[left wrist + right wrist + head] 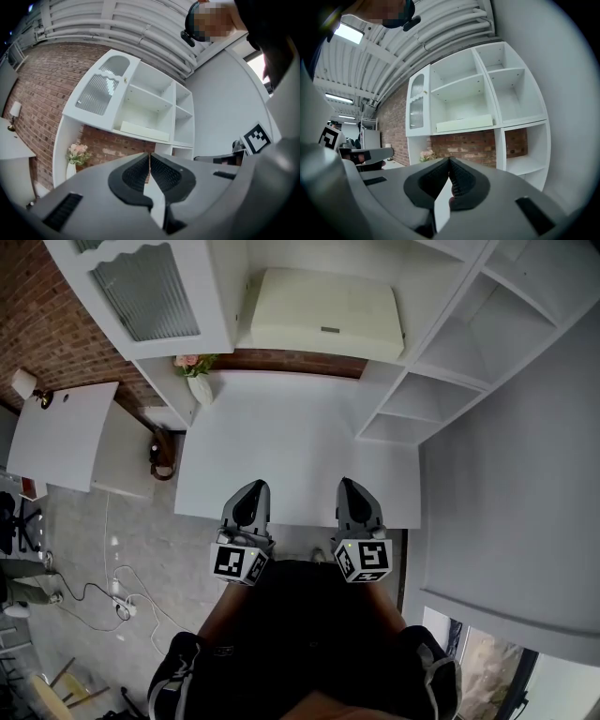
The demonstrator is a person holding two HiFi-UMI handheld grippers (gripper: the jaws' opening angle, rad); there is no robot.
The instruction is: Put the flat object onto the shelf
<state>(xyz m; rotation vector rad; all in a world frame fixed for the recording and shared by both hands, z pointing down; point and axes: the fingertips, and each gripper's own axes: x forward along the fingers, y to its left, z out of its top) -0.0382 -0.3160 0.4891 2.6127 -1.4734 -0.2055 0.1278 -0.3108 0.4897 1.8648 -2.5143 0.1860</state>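
Note:
A flat cream-coloured box (323,315) lies on a shelf of the white shelf unit (441,343) behind the white table (300,442). It also shows in the left gripper view (145,131) and the right gripper view (465,124). My left gripper (252,487) and right gripper (349,484) hover side by side over the table's near edge, far from the box. Each one's jaws meet at the tips with nothing between them, as the left gripper (149,157) and the right gripper (450,160) both show.
A white vase of pink flowers (197,376) stands at the table's back left corner. A cabinet door with ribbed glass (145,292) closes the shelf unit's left part. A second white table (61,432) and floor cables (112,596) lie to the left.

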